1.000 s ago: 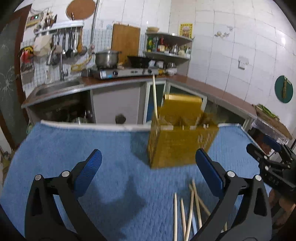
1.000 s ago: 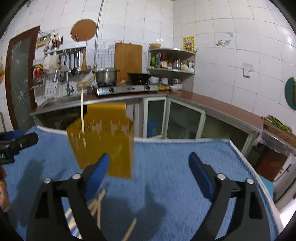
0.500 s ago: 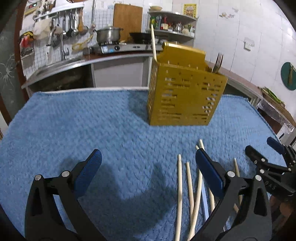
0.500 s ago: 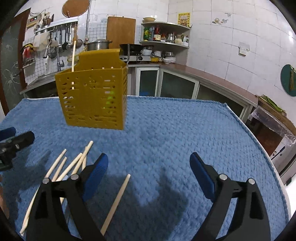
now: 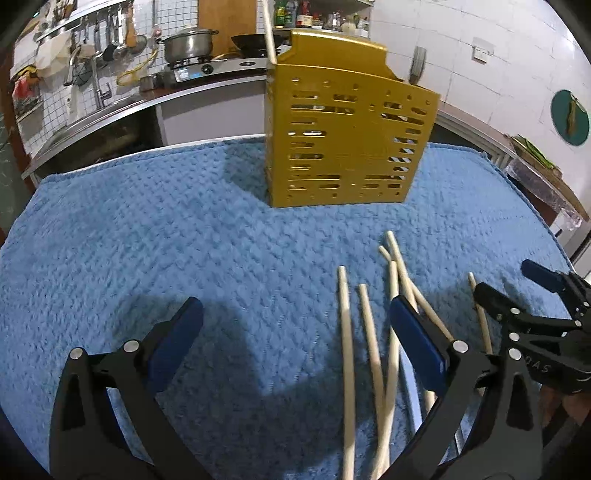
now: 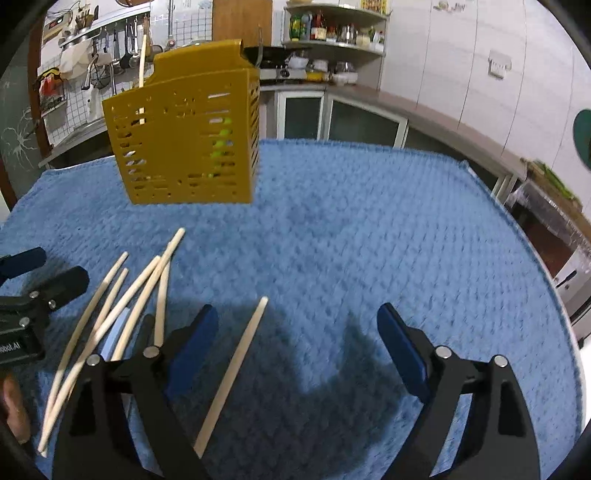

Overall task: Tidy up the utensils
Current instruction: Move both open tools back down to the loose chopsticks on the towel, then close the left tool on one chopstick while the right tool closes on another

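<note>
Left wrist view
left hand-held gripper (image 5: 295, 332): released, jaws wide apart, nothing between the pads, hanging over the bench (image 5: 110, 240) with its blue towel.
chopsticks (image 5: 369, 332): loose bunch on the towel, just beside and under the right-hand finger (image 5: 417, 336); outside the jaw gap, not gripped.
single chopstick (image 5: 480, 314): further right, near the other tool.
yellow holder (image 5: 347, 140): upright, ahead of the gripper and a little right, well apart from it.
upright chopstick (image 5: 269, 33): already standing in the holder's left corner.
right hand-held gripper (image 5: 517, 291): in view at the right edge, beyond the bunch.

Right wrist view
right hand-held gripper (image 6: 295, 347): jaws closing but still wide; pads press on nothing.
single chopstick (image 6: 236, 369): lies on the towel inside the jaw gap, just beside the left-hand finger (image 6: 192, 350), tip pointing ahead; contact with that pad cannot be told.
chopsticks (image 6: 122, 314): fanned out to the left of the gripper, outside the gap, partly behind the left-hand finger.
yellow holder (image 6: 184, 140): ahead and left, upright, apart from the bunch.
left hand-held gripper (image 6: 40, 273): at the left edge, beside the bunch.
</note>
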{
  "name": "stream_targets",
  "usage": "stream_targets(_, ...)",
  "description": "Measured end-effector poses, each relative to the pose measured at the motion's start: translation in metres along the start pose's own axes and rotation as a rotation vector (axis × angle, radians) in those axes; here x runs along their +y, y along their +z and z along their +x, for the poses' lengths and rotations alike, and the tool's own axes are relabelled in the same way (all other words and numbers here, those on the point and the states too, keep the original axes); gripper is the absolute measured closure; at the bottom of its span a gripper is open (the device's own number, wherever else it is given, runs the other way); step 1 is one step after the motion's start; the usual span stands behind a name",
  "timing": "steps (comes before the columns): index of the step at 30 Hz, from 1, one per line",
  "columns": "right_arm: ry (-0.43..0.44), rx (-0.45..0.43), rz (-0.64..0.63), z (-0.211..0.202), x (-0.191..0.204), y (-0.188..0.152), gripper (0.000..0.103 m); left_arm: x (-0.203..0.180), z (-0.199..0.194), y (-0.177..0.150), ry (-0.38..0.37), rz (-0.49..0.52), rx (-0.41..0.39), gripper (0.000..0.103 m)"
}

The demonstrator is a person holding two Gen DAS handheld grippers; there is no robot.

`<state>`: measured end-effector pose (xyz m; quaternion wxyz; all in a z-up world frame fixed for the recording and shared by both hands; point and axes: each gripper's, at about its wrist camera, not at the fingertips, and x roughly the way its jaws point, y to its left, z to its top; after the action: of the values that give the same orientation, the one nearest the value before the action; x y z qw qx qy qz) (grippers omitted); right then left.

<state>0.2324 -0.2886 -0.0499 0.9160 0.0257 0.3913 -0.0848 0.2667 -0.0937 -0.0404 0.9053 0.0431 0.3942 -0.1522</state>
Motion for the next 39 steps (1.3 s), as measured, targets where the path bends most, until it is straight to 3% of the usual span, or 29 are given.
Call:
stream_targets(5,0.068,0.064,-0.001,0.01,0.006,-0.005,0.052,-0.006,0.004,-0.001,-0.041,0.01,0.024,0.027)
stream_targets(13,0.095,0.075,-0.016,0.016,0.014,-0.002,0.069,-0.018,0.019,0.001,-0.075,0.035,0.091,0.066)
stream_targets(18,0.111,0.07,-0.02,0.017,0.014,0.0,0.076,-0.019,0.029,0.006,-0.098,0.016,0.124,0.069)
stream_targets(20,0.119,0.068,-0.025,0.018,0.016,0.001,0.081,-0.016,0.032,0.007,-0.092,-0.003,0.129,0.079)
stream_targets(21,0.119,0.068,-0.028,0.018,0.016,0.002,0.083,-0.015,0.033,0.007,-0.076,-0.003,0.137,0.09)
stream_targets(24,0.136,0.065,-0.028,0.019,0.014,0.004,0.089,-0.009,0.034,0.009,-0.091,-0.028,0.143,0.092)
stream_targets(29,0.15,0.064,-0.025,0.02,0.014,0.005,0.089,-0.012,0.033,0.008,-0.075,-0.02,0.146,0.092)
stream_targets(39,0.078,0.073,-0.041,0.023,0.026,0.007,0.089,-0.023,0.038,0.011,-0.021,0.009,0.135,0.092)
